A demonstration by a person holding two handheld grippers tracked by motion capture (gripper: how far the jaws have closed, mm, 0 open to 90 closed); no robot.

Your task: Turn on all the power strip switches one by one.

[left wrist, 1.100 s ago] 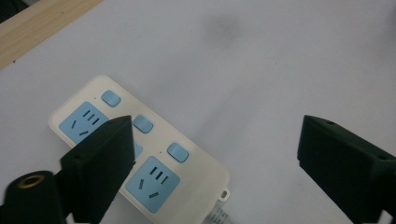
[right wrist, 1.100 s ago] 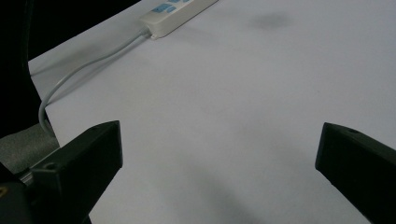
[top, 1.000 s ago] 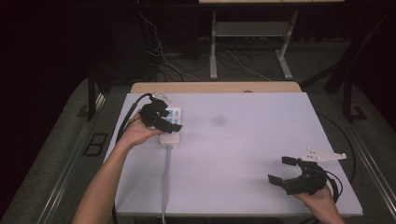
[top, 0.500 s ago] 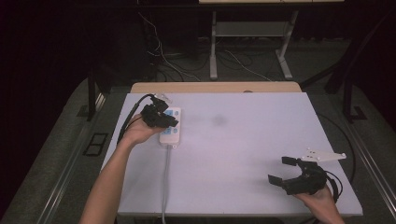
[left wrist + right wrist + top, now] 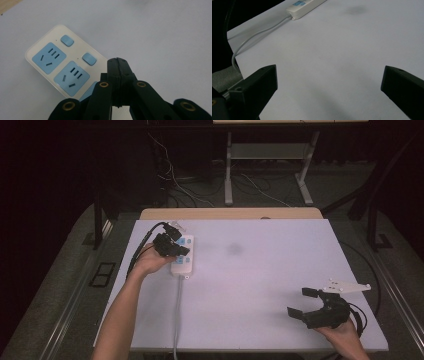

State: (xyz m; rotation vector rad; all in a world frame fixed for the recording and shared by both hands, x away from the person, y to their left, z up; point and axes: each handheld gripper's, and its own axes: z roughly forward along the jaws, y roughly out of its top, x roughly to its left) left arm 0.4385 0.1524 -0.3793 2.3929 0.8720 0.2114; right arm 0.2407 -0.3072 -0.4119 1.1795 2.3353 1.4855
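Left tool (image 5: 172,245) over the white power strip (image 5: 183,257), right tool (image 5: 310,305) well apart.

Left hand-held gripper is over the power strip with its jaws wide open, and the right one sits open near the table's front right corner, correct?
Not quite: the left hand-held gripper is over the power strip, but its jaws are pressed shut, with nothing between them, as the left gripper view shows. The right hand-held gripper is open as you say.

Dark room, grey floor (image 5: 60,285) — loose cables (image 5: 250,185), metal table frame (image 5: 270,155) behind
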